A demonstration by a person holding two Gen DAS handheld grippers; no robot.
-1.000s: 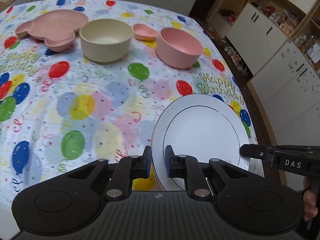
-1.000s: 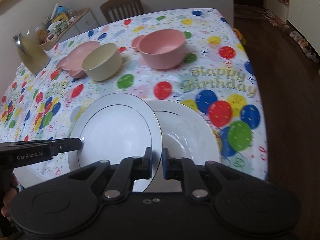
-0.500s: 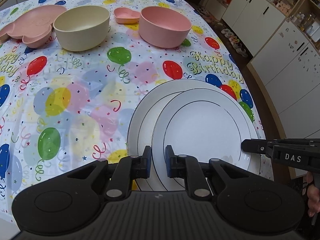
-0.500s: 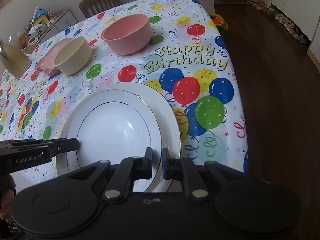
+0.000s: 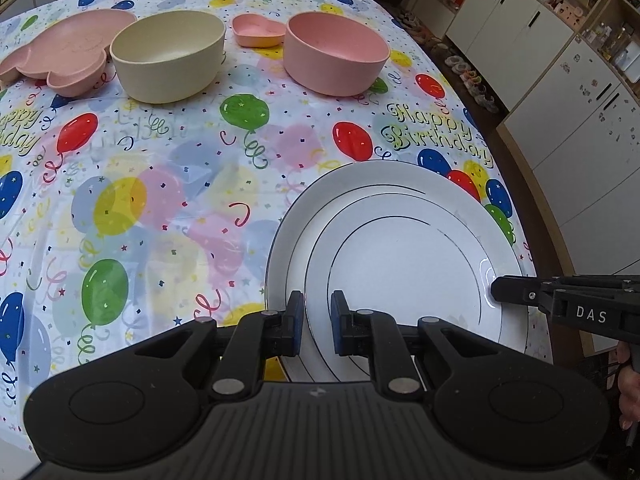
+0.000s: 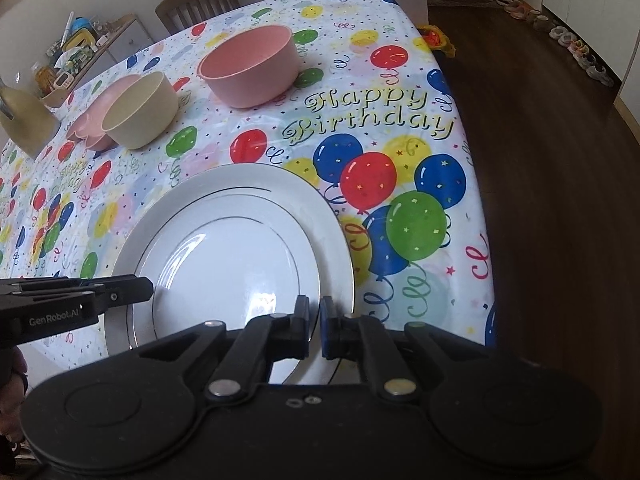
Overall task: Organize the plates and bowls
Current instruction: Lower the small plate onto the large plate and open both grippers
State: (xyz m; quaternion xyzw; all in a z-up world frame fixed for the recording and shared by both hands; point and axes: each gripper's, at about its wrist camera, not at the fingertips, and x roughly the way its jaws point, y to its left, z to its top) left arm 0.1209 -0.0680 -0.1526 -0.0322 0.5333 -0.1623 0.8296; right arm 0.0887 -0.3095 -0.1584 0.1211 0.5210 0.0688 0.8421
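Balloon-print cloth covers the counter [image 5: 168, 200]. Small white plate [image 5: 400, 276] sits on large white plate [image 6: 336, 232] at five o'clock. Left tool [image 5: 317, 324] and right tool [image 6: 315, 327] pinch its rim. I judge both should let go evenly, then lift straight.

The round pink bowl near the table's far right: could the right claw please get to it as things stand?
Probably not right away: the right claw is shut on the rim of the small white plate. Once it lets go, only bare balloon tablecloth lies before the round pink bowl.
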